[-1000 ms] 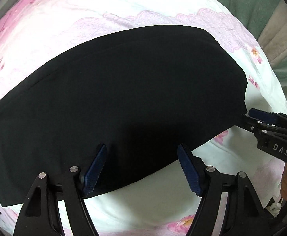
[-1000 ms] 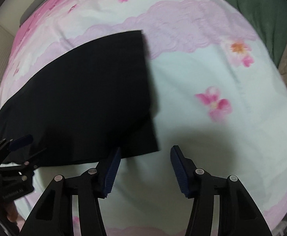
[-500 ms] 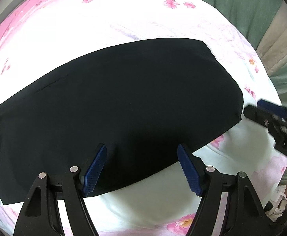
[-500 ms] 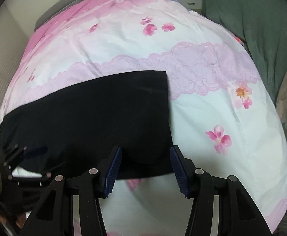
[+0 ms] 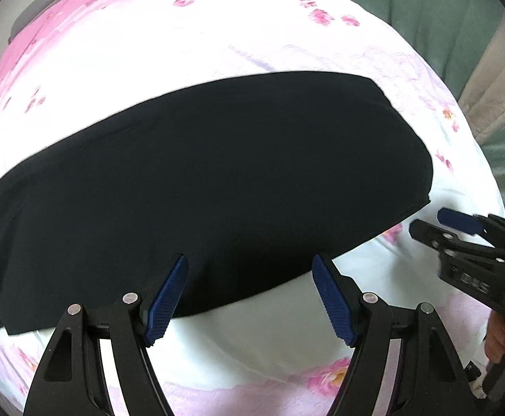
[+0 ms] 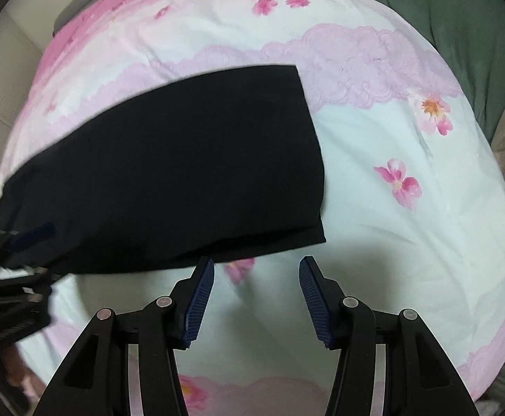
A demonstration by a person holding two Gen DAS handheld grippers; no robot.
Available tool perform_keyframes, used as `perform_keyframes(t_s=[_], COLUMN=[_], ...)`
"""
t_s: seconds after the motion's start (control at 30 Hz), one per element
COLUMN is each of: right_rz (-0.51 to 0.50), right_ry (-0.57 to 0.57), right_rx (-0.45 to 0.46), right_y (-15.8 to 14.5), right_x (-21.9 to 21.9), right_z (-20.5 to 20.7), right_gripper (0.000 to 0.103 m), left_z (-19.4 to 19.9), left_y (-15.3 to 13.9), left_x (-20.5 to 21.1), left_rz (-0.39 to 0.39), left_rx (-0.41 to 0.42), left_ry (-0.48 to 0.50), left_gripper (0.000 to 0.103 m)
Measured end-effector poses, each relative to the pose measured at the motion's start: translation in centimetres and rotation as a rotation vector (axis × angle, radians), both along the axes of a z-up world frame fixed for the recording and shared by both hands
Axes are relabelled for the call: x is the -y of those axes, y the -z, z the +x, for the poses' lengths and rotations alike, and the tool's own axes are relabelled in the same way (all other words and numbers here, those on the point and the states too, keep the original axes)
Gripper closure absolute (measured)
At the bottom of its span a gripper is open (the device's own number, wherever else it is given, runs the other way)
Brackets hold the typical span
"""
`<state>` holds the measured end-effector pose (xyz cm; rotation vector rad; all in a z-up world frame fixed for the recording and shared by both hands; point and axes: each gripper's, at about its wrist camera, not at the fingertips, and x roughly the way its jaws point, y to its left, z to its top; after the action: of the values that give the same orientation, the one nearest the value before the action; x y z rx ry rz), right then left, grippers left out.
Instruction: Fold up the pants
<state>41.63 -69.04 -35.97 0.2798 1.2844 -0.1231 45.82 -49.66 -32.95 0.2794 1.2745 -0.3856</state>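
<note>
Where the left wrist view looks down: black pants (image 5: 204, 187) folded into a long band, flat on a floral sheet (image 5: 190, 45), running from the left edge to a squared end at right. Near edge of the cloth curved, crossing between the two blue pads (image 5: 167, 300) of the left gripper (image 5: 249, 298). Jaws spread wide, pads clear of the fabric, nothing pinched. Right gripper (image 5: 436, 223) entering low at right, tips just beside the pants' near right corner, not touching. Part of a hand (image 5: 496, 338) behind it at the right edge. Green blanket (image 5: 425, 10) far right, beyond the sheet.

Seen from the right wrist view: same pants (image 6: 169, 173) filling the left half, straight cut end facing right, about mid-frame. Lower layer peeking out at the near right corner, slightly past the upper one. Right gripper (image 6: 256, 300) below that corner, jaws apart, only sheet (image 6: 391, 242) between the pads. Left pad tip close to the near hem, apart from it. Left gripper (image 6: 27, 242) blurred at the left edge, over the pants' near edge; contact not clear there. Pink lace band and scattered flowers printed on the sheet to the right and far side. Green blanket (image 6: 453, 27) at far right.
</note>
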Motion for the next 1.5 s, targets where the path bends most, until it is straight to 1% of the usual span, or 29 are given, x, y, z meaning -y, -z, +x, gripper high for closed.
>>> perform_keyframes(t_s=[0.07, 0.13, 0.17, 0.23, 0.27, 0.3, 0.33, 0.37, 0.43, 0.47, 0.53, 0.57, 0.63, 0.67, 0.7, 0.77, 0.83, 0.87, 0.93, 0.97, 1.03, 1.07, 1.13, 1.17, 1.2, 1.23, 1.33, 1.4, 1.5], right_rz=[-0.065, -0.165, -0.216, -0.263, -0.325, -0.365, -0.389, -0.374, -0.325, -0.321, -0.341, -0.323, -0.276, -0.263, -0.242, -0.199, -0.17, -0.151, -0.11, -0.083, -0.061, -0.057, -0.047, -0.038, -0.028, -0.028, 0.013, 0.029, 0.013], right_ry=[-0.02, -0.045, -0.081, -0.121, -0.148, -0.158, -0.147, -0.124, -0.039, -0.008, 0.063, 0.115, 0.16, 0.162, 0.147, 0.092, 0.017, -0.027, -0.097, -0.145, -0.208, -0.241, -0.289, -0.297, -0.301, -0.3, -0.28, -0.285, -0.307], right_rx=[-0.013, -0.012, 0.004, 0.038, 0.057, 0.065, 0.054, 0.021, -0.018, -0.031, -0.07, -0.098, -0.094, -0.081, -0.059, -0.016, 0.02, 0.035, 0.05, 0.057, 0.065, 0.07, 0.08, 0.083, 0.08, 0.073, 0.051, 0.041, 0.028], right_y=[1.0, 1.5, 1.4, 0.9, 0.6, 0.6, 0.8, 1.2, 1.4, 1.4, 1.1, 0.9, -0.3, -1.0, -2.0, -3.9, -5.2, -5.8, -6.3, -6.6, -6.9, -7.1, -7.2, -7.0, -6.6, -6.1, -5.0, -4.2, -2.6], right_x=[-0.7, -1.5, -2.3, -3.1, -3.8, -4.0, -3.9, -3.5, -2.3, -1.8, -0.8, -0.1, 0.0, -0.3, -1.3, -4.1, -7.8, -10.0, -14.3, -17.4, -21.7, -24.4, -29.5, -31.1, -33.6, -35.0, -40.8, -43.2, -47.4], right_z=[0.3, 0.8, 1.0, 1.1, 1.2, 1.3, 1.5, 1.7, 1.3, 1.0, 0.1, -0.7, -2.2, -2.9, -3.7, -5.0, -5.7, -6.1, -5.3, -5.3, -4.9, -4.8, -4.1, -3.8, -3.5, -3.4, -3.0, -2.7, -1.9], right_gripper=[0.05, 0.05, 0.05, 0.05, 0.056, 0.075, 0.085, 0.091, 0.094, 0.098, 0.098, 0.098, 0.094, 0.084, 0.07, 0.062, 0.062, 0.062, 0.061, 0.06, 0.059, 0.059, 0.059, 0.059, 0.057, 0.056, 0.048, 0.048, 0.048], left_z=[-0.4, -1.1, -1.5, -2.2, -2.5, -2.8, -3.0, -3.3, -3.8, -3.9, -4.3, -4.7, -5.2, -5.5, -6.0, -7.1, -7.8, -8.4, -9.1, -9.4, -9.7, -9.9, -9.6, -9.3, -9.1, -8.9, -8.3, -7.7, -6.8], left_y=[0.5, 0.6, 0.6, 0.7, 0.7, 0.7, 0.7, 0.7, 0.1, -0.2, -1.0, -1.4, -2.1, -2.6, -3.2, -4.5, -5.3, -5.8, -6.6, -6.8, -6.9, -7.0, -6.4, -5.8, -5.4, -5.1, -4.2, -3.2, -1.6], left_x=[-0.7, -1.3, -1.8, -2.5, -2.9, -3.3, -3.7, -4.1, -5.4, -5.9, -7.6, -8.7, -10.6, -12.0, -13.6, -17.3, -20.5, -23.0, -27.4, -29.5, -33.3, -36.3, -39.5, -41.8, -43.4, -44.9, -49.7, -53.0, -57.4], left_rz=[0.004, -0.002, -0.006, -0.012, -0.016, -0.019, -0.022, -0.027, -0.045, -0.053, -0.069, -0.07, -0.077, -0.083, -0.088, -0.095, -0.094, -0.089, -0.079, -0.076, -0.066, -0.056, -0.048, -0.036, -0.031, -0.033, -0.029, -0.019, -0.054], left_rx=[-0.006, -0.012, -0.012, -0.013, -0.015, -0.018, -0.021, -0.027, -0.034, -0.035, -0.03, -0.021, -0.01, -0.008, -0.001, 0.028, 0.046, 0.057, 0.066, 0.066, 0.074, 0.079, 0.08, 0.063, 0.051, 0.048, 0.069, 0.068, 0.054], left_ry=[-0.018, -0.031, -0.04, -0.06, -0.075, -0.093, -0.109, -0.126, -0.165, -0.177, -0.207, -0.221, -0.256, -0.275, -0.296, -0.353, -0.396, -0.429, -0.474, -0.491, -0.514, -0.524, -0.526, -0.523, -0.522, -0.518, -0.523, -0.553, -0.615], left_gripper=[0.029, 0.029, 0.029, 0.029, 0.029, 0.029, 0.029, 0.029, 0.029, 0.029, 0.029, 0.029, 0.029, 0.029, 0.029, 0.029, 0.029, 0.029, 0.029, 0.029, 0.029, 0.029, 0.029, 0.029, 0.029, 0.029, 0.029, 0.029, 0.029])
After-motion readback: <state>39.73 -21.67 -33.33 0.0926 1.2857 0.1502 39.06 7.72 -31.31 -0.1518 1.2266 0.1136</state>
